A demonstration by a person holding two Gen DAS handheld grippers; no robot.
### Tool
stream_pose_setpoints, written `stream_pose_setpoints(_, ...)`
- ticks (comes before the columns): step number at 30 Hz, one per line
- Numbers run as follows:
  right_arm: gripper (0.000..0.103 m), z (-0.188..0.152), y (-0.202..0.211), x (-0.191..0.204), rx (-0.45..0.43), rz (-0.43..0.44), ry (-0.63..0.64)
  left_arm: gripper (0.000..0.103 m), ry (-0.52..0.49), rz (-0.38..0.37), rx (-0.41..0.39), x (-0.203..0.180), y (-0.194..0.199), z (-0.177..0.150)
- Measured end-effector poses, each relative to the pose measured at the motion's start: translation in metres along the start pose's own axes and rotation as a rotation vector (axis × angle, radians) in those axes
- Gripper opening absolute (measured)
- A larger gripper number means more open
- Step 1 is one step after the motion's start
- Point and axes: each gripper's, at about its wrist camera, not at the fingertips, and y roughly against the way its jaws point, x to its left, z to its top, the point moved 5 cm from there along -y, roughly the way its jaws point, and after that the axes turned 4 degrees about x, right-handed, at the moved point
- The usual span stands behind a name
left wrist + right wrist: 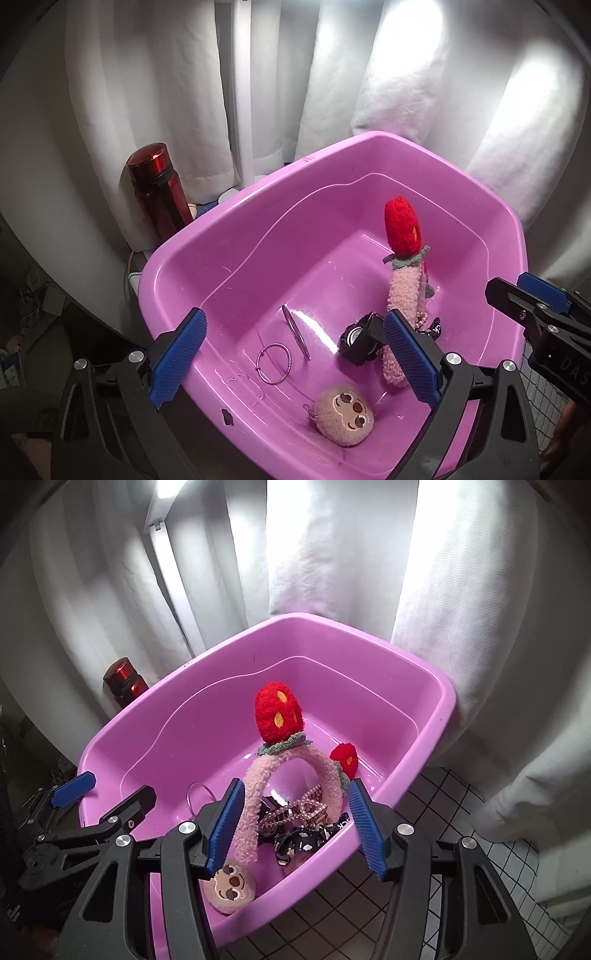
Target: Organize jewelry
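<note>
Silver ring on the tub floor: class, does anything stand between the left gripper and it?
Nothing visible does. The silver ring lies bare on the pink tub's floor, just below the open left gripper. The metal clip lies beside it; the plush face charm sits nearer the camera.

You see a pink tub [207, 716] mid-frame, a fuzzy pale-pink headband [258, 782] with red strawberries dotted yellow, a red bottle [159, 188] upper left, white curtains [332, 554], blue-padded black hand-held grippers, and white black-gridded tiles [443, 812] lower right.
</note>
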Motion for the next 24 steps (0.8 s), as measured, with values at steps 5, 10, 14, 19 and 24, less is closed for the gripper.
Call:
stream_pose_setpoints(5,0.058,-0.005,0.009,0.002,-0.024,0.002,-0.012,0.095,-0.002,0.022,-0.004,0.0,0.006,-0.002)
stream_pose_setpoints(10,0.058,-0.011,0.017,0.007,-0.043,-0.001,-0.002,0.095,-0.002,0.028,-0.004,-0.001,0.012,-0.004)
stream_pose_setpoints(14,0.058,-0.014,0.021,0.01,-0.053,-0.004,0.007,0.095,-0.008,0.031,-0.012,-0.003,0.017,-0.004)
stream_pose_setpoints(19,0.058,-0.017,0.027,0.012,-0.063,-0.009,0.011,0.095,-0.012,0.038,-0.03,-0.003,0.026,-0.004)
stream_pose_setpoints(24,0.058,-0.019,0.032,0.013,-0.073,-0.012,0.015,0.095,-0.017,0.042,-0.046,-0.005,0.033,-0.004)
